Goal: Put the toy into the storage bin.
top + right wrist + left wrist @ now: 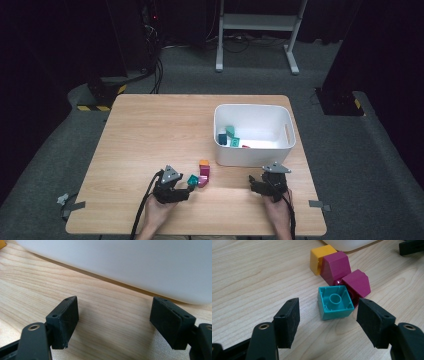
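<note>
A teal brick (334,302) lies on its side on the wooden table (150,135), hollow underside facing my left gripper (329,322). That gripper is open; the brick sits just ahead of its tips, clear of both pads (288,320). Behind the teal brick are two magenta bricks (335,266) (358,283) and an orange brick (319,258), bunched together. From above, the left gripper (186,189) is at the near edge beside the teal brick (192,179). My right gripper (113,320) is open with bare table between its jaws, facing the wall of the white bin (125,262).
The white bin (252,107) stands at the right of the table with several teal and blue bricks (227,135) inside. The right gripper (265,182) rests just in front of it. The orange brick (203,163) lies close to the bin's near left corner.
</note>
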The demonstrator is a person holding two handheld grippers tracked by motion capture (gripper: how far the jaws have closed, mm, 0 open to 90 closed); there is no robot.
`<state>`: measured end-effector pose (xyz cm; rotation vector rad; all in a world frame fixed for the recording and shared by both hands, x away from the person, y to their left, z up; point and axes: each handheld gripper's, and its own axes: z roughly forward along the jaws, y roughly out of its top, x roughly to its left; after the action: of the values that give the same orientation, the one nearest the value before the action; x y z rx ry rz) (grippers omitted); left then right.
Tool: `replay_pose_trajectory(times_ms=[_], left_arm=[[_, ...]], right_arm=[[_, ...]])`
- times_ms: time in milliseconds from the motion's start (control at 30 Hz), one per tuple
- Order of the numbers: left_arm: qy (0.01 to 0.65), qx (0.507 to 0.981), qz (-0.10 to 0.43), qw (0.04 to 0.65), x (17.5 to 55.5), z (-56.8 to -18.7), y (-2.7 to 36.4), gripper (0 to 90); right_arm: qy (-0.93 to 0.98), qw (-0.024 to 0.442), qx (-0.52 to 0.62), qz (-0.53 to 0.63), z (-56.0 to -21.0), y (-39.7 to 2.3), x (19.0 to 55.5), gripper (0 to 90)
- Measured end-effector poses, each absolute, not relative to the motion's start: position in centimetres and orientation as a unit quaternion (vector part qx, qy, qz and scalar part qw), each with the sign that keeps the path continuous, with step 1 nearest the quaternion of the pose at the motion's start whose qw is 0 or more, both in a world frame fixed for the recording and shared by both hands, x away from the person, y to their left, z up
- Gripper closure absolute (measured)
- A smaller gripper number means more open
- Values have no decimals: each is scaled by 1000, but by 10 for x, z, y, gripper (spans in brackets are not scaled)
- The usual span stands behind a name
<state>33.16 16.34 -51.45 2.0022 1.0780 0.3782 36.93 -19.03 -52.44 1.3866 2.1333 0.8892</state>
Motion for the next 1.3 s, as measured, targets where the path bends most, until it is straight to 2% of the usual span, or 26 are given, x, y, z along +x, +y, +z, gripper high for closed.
replay_pose_trajectory(times_ms=[700, 1300], left_arm=[[445, 785, 146, 406, 340, -526, 158, 376], [446, 784, 161, 400, 345, -526, 158, 506]], right_arm=[[772, 221, 502, 322, -524, -190, 369, 228], [772, 221, 502, 322, -524, -190, 369, 228]])
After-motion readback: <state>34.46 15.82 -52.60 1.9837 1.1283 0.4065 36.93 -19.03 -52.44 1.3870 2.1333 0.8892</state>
